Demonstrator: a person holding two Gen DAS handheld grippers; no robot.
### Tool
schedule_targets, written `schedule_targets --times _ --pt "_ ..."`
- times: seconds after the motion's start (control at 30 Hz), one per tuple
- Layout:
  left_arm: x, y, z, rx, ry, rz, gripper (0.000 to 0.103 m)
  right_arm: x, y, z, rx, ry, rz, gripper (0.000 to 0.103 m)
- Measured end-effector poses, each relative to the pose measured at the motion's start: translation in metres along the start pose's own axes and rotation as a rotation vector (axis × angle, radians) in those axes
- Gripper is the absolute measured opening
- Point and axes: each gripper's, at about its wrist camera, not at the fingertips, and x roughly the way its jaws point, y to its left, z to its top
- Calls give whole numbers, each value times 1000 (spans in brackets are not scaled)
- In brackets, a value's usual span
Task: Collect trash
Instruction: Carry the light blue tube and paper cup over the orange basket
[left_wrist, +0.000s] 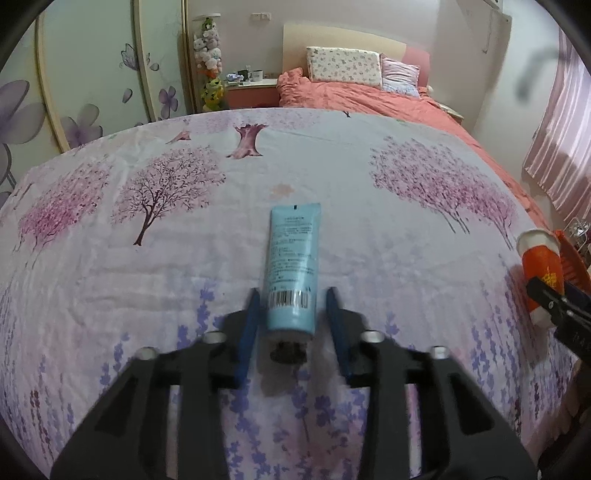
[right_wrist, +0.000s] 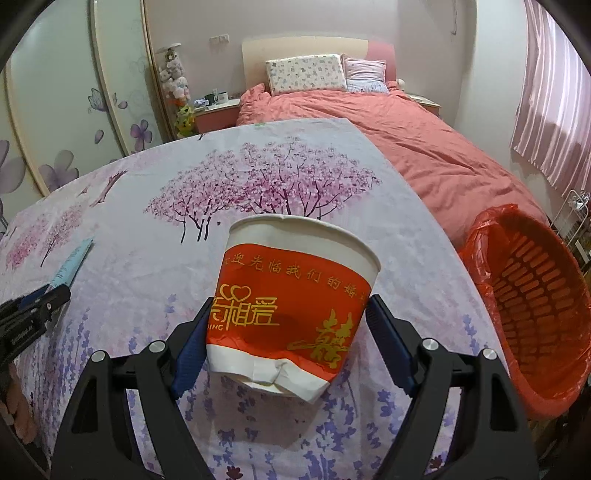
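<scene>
A light blue squeeze tube (left_wrist: 291, 258) with a barcode and a dark cap lies lengthwise between the blue pads of my left gripper (left_wrist: 293, 291), which is shut on its lower end above the flowered cloth. The right wrist view shows the same tube (right_wrist: 72, 264) sticking out of that gripper at the left edge. My right gripper (right_wrist: 291, 299) is shut on a red and white paper cup (right_wrist: 291, 295), whose base is dented and whose open mouth faces away. The cup (left_wrist: 543, 273) also shows at the right edge of the left wrist view.
An orange slatted waste basket (right_wrist: 532, 302) lined with a red plastic bag stands at the right, beside the cloth-covered table (right_wrist: 147, 206). Behind the table are a bed with a coral cover (right_wrist: 406, 147), a wardrobe on the left and pink curtains on the right.
</scene>
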Motion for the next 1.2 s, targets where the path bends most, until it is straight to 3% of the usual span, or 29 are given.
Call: schedule_targets --times 0.2,0.57,1.2 --pt "-6 -10 1 34 -18 -9 26 -17 -3 2 -4 -32 9 79" --pt "-51 -42 26 61 -114 -66 26 -60 -25 12 28 -113 24 79" --pt "-109 -162 38 208 -208 -260 26 -105 -103 5 132 -221 -37 80"
